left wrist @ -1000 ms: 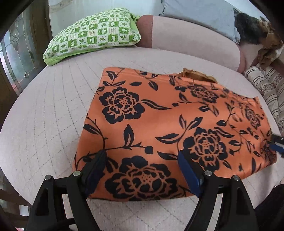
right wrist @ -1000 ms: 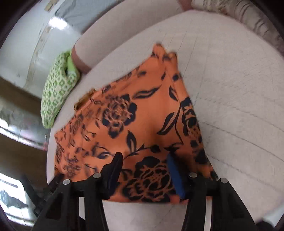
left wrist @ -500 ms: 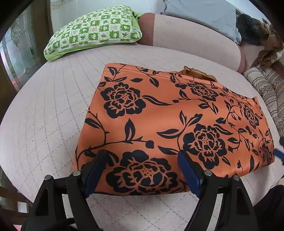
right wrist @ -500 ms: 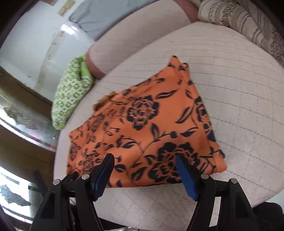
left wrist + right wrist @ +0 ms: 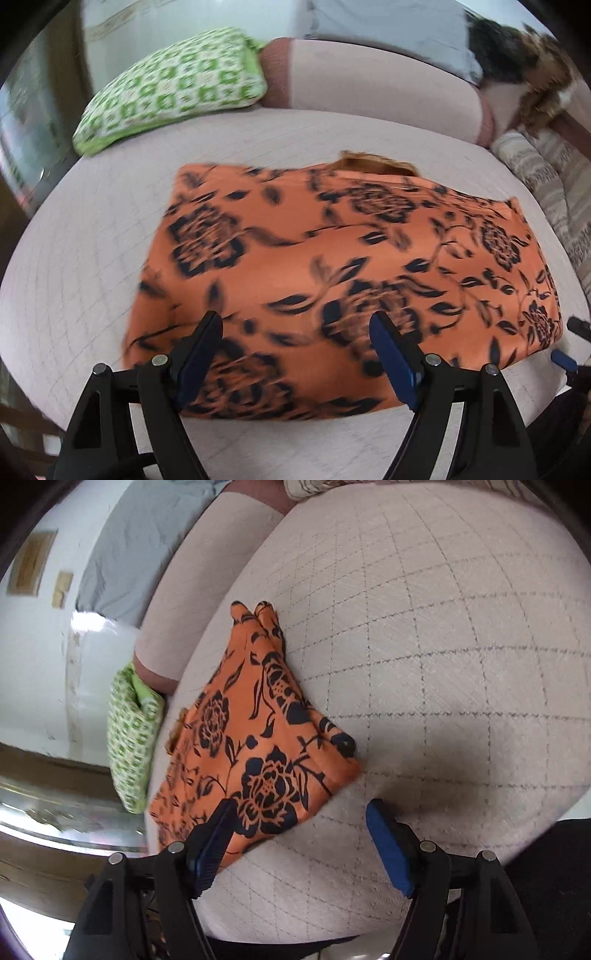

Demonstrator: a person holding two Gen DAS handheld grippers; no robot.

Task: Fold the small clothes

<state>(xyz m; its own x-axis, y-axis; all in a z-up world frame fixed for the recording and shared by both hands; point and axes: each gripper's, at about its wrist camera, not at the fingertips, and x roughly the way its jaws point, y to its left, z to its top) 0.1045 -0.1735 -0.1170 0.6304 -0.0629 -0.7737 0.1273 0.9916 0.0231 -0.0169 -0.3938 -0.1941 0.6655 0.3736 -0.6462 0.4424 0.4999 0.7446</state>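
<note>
Orange garment [image 5: 343, 273]: one piece, orange with black flowers and leaves, folded into a flat rough rectangle on the quilted surface [image 5: 461, 672]; blurred in the left wrist view.
Garment's place: middle of the pale surface, its near edge just in front of the left gripper; in the right wrist view it lies to the left, with one corner pointing right.
Far edge: a small strip of lighter orange-brown fabric shows above the fold in the left wrist view.
Left gripper [image 5: 295, 343]: two blue-padded fingers spread wide over the garment's near edge, nothing clamped between them.
Right gripper [image 5: 299, 830]: two fingers spread wide; the left finger is over the garment's near corner, the right finger over bare quilting; nothing held.
Green pillow [image 5: 173, 88]: one, green and white checked, at the far left against the bolster.
Bolster [image 5: 373, 85]: one pinkish roll along the far side.
Striped cloth [image 5: 546, 184]: one, at the right edge.
</note>
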